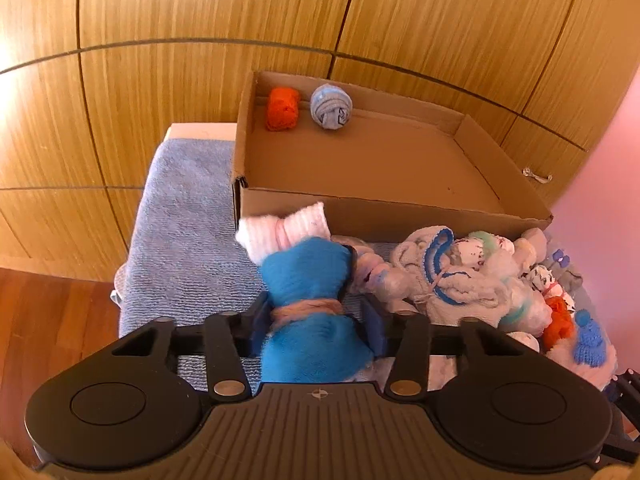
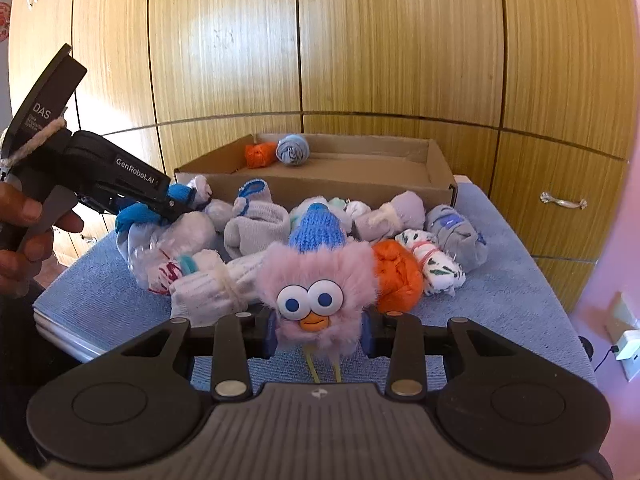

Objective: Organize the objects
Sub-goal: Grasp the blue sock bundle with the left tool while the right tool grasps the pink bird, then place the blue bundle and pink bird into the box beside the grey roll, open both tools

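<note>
**Both grippers clamped on bundles at the pile**

The cardboard box (image 1: 360, 160) sits at the blue towel's (image 1: 180, 220) far edge, its floor mostly bare; an orange roll (image 1: 283, 108) and a grey-blue ball (image 1: 331, 106) lie in its far-left corner. The left gripper (image 1: 316, 316) pinches a blue sock bundle (image 1: 308, 280) tied with a band. The right gripper (image 2: 320, 332) squeezes a pink furry toy (image 2: 316, 280) with googly eyes at the near edge.

Box (image 1: 400, 216) floor mostly free beyond my tongs; two bundles (image 1: 306, 108) in far-left corner; sock pile (image 2: 320, 236) crowds near wall.

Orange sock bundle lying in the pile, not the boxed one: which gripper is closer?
Right. The right gripper, gripping the pink fuzzy toy, sits beside the orange bundle; the left gripper works the pile's far side.
</note>
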The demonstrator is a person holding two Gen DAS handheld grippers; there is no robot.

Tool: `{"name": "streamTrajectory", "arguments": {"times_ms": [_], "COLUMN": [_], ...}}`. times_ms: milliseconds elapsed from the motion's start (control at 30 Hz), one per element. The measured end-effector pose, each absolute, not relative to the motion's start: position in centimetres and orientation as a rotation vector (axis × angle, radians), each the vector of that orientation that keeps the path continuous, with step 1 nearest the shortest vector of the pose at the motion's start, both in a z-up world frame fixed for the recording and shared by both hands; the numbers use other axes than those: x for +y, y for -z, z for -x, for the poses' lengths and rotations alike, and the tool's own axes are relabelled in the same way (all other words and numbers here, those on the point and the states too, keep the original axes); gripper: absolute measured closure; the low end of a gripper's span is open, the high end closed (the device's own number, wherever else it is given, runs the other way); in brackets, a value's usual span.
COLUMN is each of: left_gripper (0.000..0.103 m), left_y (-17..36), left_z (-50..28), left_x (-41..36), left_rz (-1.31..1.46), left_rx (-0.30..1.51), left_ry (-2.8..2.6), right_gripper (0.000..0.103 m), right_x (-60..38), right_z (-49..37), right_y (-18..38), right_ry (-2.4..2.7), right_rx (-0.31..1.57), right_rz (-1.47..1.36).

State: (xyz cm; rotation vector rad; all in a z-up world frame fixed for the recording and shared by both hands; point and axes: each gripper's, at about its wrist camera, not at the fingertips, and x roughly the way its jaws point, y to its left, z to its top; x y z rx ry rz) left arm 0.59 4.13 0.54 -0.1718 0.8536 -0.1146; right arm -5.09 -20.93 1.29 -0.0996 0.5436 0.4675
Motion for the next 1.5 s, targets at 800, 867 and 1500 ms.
{"name": "streamTrajectory", "arguments": {"times_ms": [800,867,1500], "left_gripper": [0.062,0.063,0.063], "left_y": [-0.9,-0.9,-8.5], "left_z": [-0.1,-0.3,-1.0], "left_x": [5.2,5.3,4.7], "left_rz": [0.215,0.225,0.255], "left_rx": [0.814,0.820,0.739], "left_ry": [0.091,0.091,0.171], "right_gripper": [0.069,0.069,0.069], "right_x": [-22.5,-22.5,-23.4], "right_z": [4.3,4.2,1.2], "right_y": [-3.2,-3.3,-8.8], "right_ry": [-0.462,-0.465,-0.517], "right_rx": [0.478,0.474,0.402], "right_rz": [0.086,0.086,0.098]}}
